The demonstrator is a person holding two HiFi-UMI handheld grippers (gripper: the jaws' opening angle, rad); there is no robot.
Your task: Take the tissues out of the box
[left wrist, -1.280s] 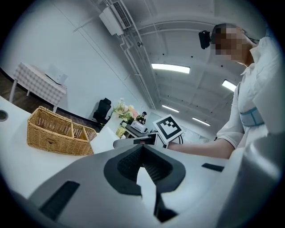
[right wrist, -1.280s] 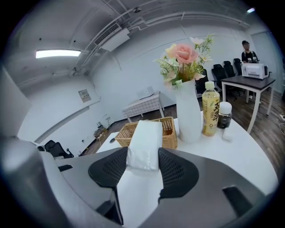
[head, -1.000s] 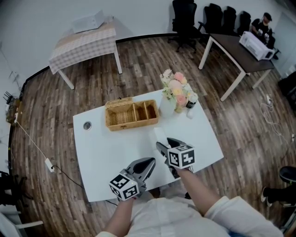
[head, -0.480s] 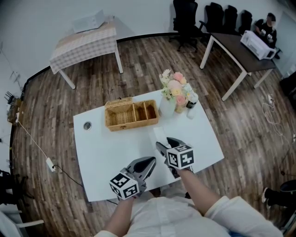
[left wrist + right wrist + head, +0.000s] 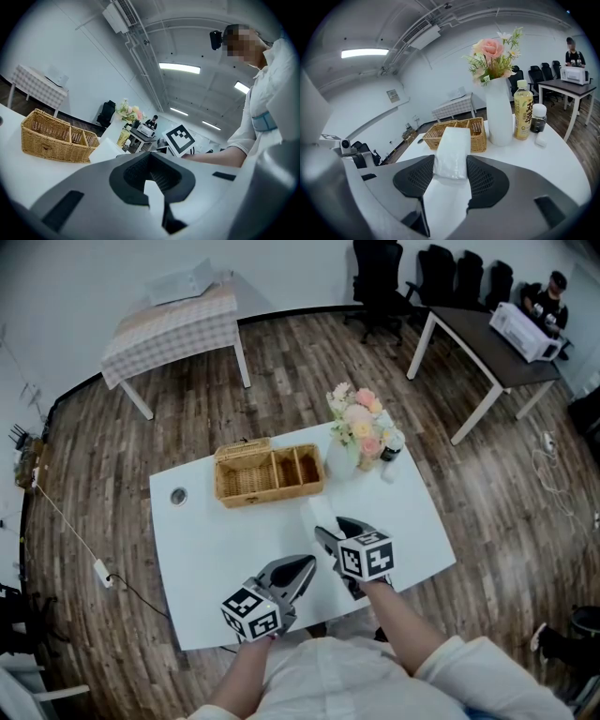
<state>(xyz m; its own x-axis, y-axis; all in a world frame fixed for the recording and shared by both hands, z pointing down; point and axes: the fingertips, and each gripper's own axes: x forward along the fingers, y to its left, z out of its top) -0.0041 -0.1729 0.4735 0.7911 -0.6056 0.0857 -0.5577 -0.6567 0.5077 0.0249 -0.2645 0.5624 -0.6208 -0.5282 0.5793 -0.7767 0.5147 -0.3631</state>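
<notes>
1 white glossy tissue pack, oblong, plastic-wrapped

Office or lab-type room, not a home: wood-plank floor, row of black office chairs along the wall, long desk with a white appliance and a person sitting at it, spare table under a checked cloth, strip lights and exposed pipes on a bare ceiling, high-mounted AC unit.

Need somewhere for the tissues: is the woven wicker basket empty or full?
Empty: in the head view the woven wicker basket shows bare bottoms in all three compartments.
</notes>
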